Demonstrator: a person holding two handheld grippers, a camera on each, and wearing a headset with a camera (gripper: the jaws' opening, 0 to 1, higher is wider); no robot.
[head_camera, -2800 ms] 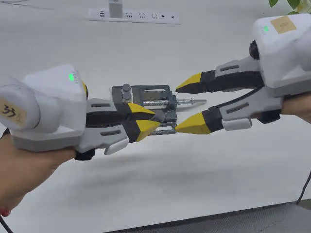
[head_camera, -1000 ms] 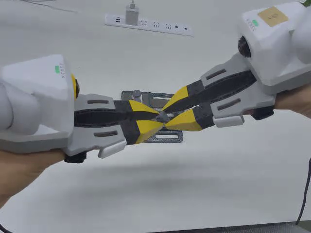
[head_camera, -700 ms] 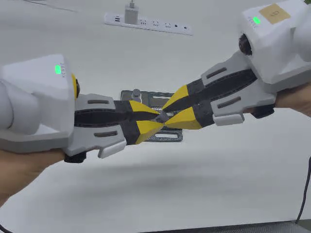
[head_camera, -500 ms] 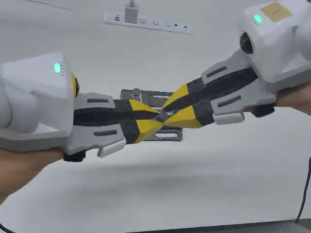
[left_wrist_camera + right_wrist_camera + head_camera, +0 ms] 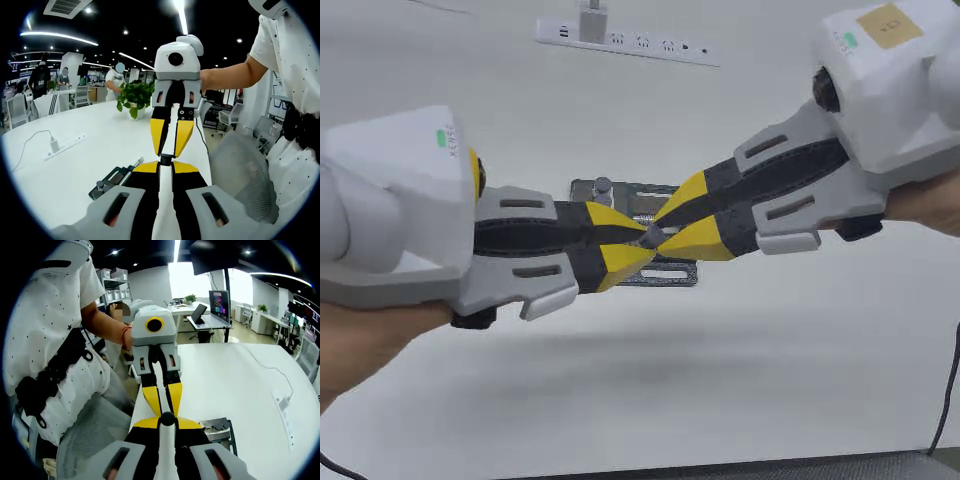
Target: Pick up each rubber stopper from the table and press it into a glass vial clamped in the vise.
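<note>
I have both pairs of tongs meeting tip to tip over the middle of the white surface (image 5: 720,360). The left tongs (image 5: 642,238) come in from the left, lying about level. The right tongs (image 5: 666,238) slant down from the upper right. Each pair has its yellow tips drawn almost together, and the small dark grey rubber stopper (image 5: 653,239) is pinched right where the four tips meet, so as far as I can judge both pairs are closed on it. In the right gripper view the stopper shows as a dark round knob sitting at the end of that pair's own jaws, with the left tongs facing it head-on. In the left gripper view it is a small dark bit between the facing yellow tips. The stopper is held up in the air, not resting on anything. Below and behind the tips, flat on the surface, lies the dark grey vise (image 5: 620,195), partly hidden by the jaws. I cannot make out a vial in it. A white power strip (image 5: 625,40) lies at the far edge of the surface, well apart from the vise, and a leafy plant (image 5: 132,97) stands farther off in the left gripper view.
</note>
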